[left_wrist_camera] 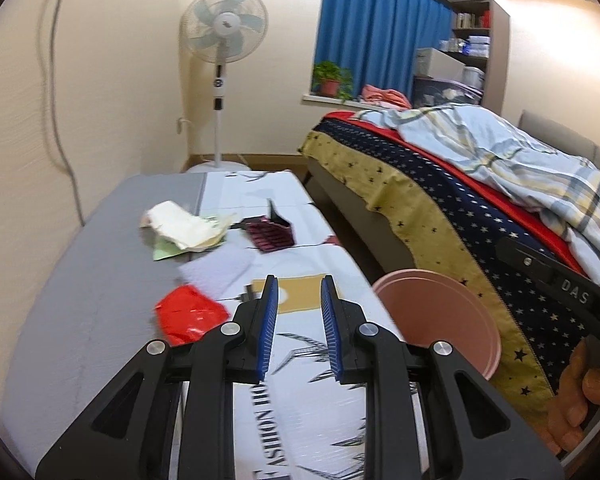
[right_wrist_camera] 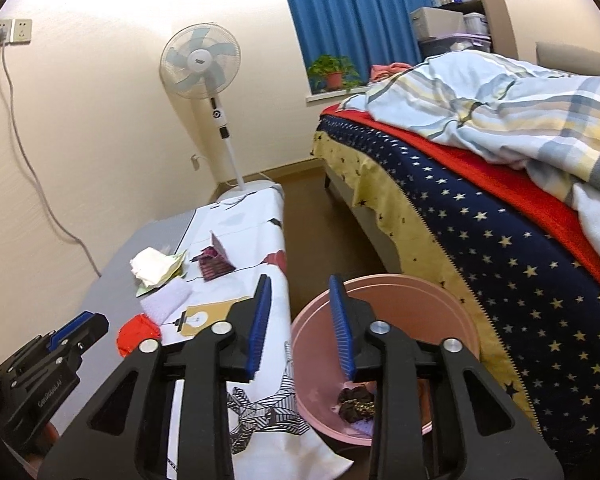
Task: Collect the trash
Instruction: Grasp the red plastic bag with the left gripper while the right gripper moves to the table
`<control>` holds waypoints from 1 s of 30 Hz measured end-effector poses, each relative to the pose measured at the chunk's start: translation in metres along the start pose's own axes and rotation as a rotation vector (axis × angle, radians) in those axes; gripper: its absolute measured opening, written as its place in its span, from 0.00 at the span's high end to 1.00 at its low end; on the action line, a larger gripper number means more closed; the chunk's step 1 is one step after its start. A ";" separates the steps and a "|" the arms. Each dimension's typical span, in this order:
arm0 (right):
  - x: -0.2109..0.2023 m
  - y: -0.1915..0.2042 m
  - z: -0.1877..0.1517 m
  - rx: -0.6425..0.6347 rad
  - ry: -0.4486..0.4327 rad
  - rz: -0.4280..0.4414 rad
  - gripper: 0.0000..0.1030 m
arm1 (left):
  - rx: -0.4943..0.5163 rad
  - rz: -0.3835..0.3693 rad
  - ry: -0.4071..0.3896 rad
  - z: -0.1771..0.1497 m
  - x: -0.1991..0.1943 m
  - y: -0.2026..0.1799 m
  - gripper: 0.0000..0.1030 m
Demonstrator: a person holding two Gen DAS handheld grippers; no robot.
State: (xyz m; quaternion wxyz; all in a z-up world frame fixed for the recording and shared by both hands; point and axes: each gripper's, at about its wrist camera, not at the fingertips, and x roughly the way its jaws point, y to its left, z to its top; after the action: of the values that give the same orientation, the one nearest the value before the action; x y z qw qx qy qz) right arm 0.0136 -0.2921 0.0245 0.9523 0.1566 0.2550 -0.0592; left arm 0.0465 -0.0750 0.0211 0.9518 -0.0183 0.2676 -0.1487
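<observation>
Trash lies on a low table [left_wrist_camera: 80, 280]: a red wrapper [left_wrist_camera: 190, 314], a white tissue [left_wrist_camera: 216, 270], crumpled white paper [left_wrist_camera: 180, 226] on a green sheet [left_wrist_camera: 164, 250], and a dark maroon wrapper [left_wrist_camera: 270, 232]. My left gripper [left_wrist_camera: 299, 284] hovers open over the cloth, just right of the red wrapper, nothing between its pads. My right gripper [right_wrist_camera: 299, 282] is open and empty above the gap between the table edge and a pink bin [right_wrist_camera: 440, 300]. Dark trash [right_wrist_camera: 356, 402] lies in the bin. In the right wrist view I see the red wrapper [right_wrist_camera: 138, 334], crumpled paper [right_wrist_camera: 152, 266] and left gripper [right_wrist_camera: 82, 326].
A bed [left_wrist_camera: 440, 200] with a starred cover and striped quilt runs along the right, close to the bin. A standing fan [left_wrist_camera: 220, 40] is in the far corner. A cable [right_wrist_camera: 32, 168] hangs down the left wall. A hand [left_wrist_camera: 580, 392] holds the right gripper's black body [left_wrist_camera: 556, 280].
</observation>
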 end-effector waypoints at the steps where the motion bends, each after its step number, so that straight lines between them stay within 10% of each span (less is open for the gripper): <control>1: 0.001 0.001 -0.001 0.000 0.004 0.006 0.78 | -0.011 0.014 0.001 -0.001 0.001 0.005 0.78; 21: 0.035 0.018 -0.013 0.013 0.053 0.063 0.78 | -0.292 0.217 0.104 -0.033 0.038 0.090 0.78; 30: 0.059 0.026 -0.016 0.007 0.077 0.074 0.76 | -0.270 0.242 0.156 -0.033 0.073 0.089 0.31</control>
State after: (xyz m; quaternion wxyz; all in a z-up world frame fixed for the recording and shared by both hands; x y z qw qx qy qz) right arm 0.0616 -0.2644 -0.0112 0.9429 0.1713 0.2851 -0.0188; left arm 0.1135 -0.0097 -0.0541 0.9279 -0.1021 0.3585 0.0030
